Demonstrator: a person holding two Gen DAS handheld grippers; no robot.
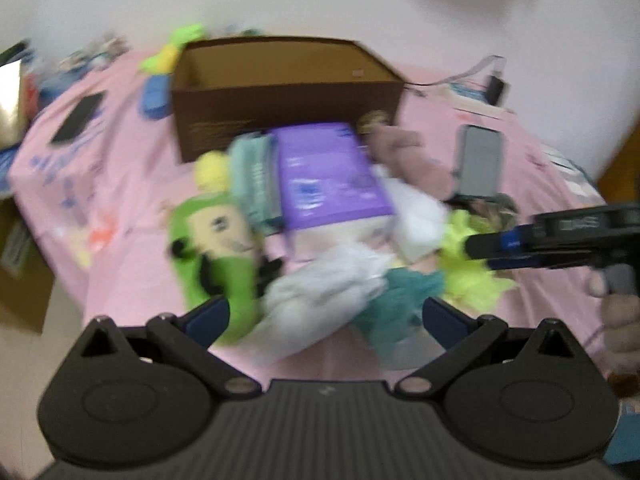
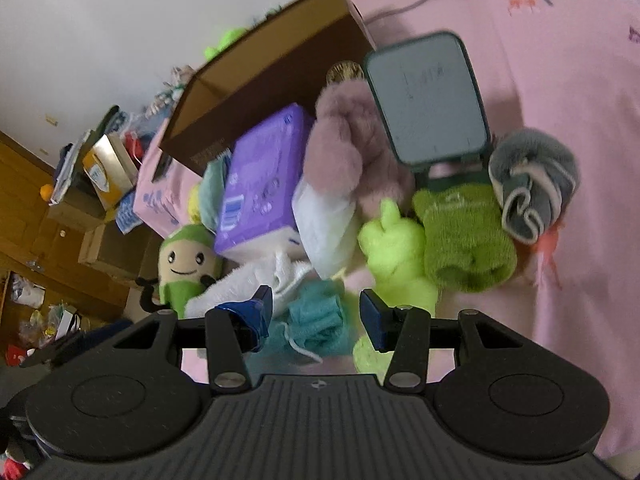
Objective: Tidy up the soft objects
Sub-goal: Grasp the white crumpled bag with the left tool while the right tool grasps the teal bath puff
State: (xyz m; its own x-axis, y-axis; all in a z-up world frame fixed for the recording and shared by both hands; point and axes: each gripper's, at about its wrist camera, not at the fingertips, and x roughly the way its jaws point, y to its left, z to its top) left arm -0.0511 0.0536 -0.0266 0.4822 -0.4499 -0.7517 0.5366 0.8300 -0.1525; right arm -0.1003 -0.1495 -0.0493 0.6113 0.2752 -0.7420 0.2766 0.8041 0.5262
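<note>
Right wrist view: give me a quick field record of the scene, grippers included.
surface: pink sheet
container: brown cardboard box, open, at back of pile
pile: purple pack, pink plush, white towel, teal cloth, neon green plush, green sock, grey rolled cloth, green doll
non-soft: mirror stand
right hand-held gripper: open, above teal cloth
left hand-held gripper: open, holding nothing

Plain white wall (image 2: 100,40) behind bed under pink printed sheet (image 2: 580,160); wooden cabinets (image 2: 24,200), stacked cardboard cartons (image 2: 108,252), floor clutter (image 2: 36,320) alongside; soft even light.
</note>
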